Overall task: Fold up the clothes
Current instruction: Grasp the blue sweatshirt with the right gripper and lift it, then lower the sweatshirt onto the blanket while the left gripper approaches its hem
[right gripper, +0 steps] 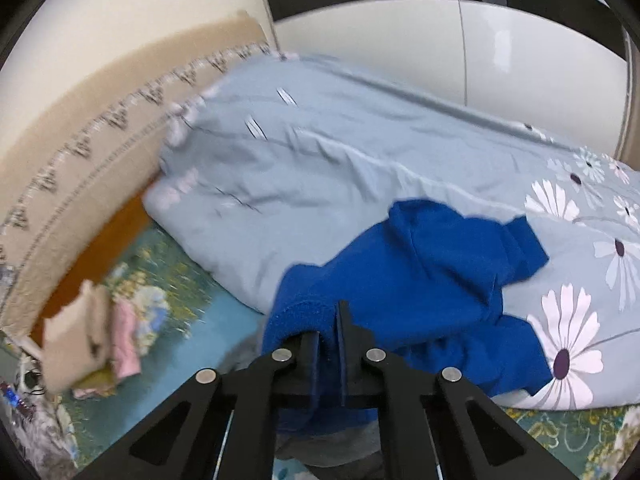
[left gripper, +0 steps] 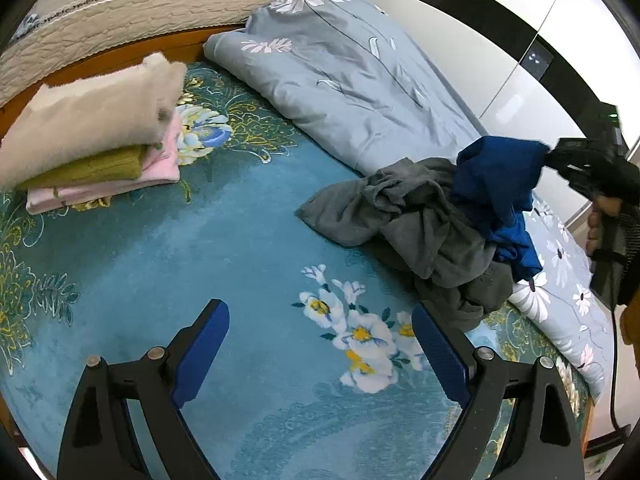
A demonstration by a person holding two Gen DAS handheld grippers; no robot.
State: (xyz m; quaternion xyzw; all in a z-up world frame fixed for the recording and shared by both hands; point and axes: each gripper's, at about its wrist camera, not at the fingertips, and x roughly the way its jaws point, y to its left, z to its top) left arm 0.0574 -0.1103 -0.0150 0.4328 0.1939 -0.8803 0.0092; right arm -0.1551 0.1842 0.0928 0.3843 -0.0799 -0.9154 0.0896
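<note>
Count: three folded items stacked [left gripper: 96, 152]; two loose garments, one grey [left gripper: 420, 224], one blue [left gripper: 496, 184]; one quilt [left gripper: 340, 80].

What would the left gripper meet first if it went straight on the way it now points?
Probably the teal flowered bedspread: the left gripper stands open, angled down at bare cover with nothing between its fingers. The grey garment lies off to the right of that line, though depth is unclear.
</note>
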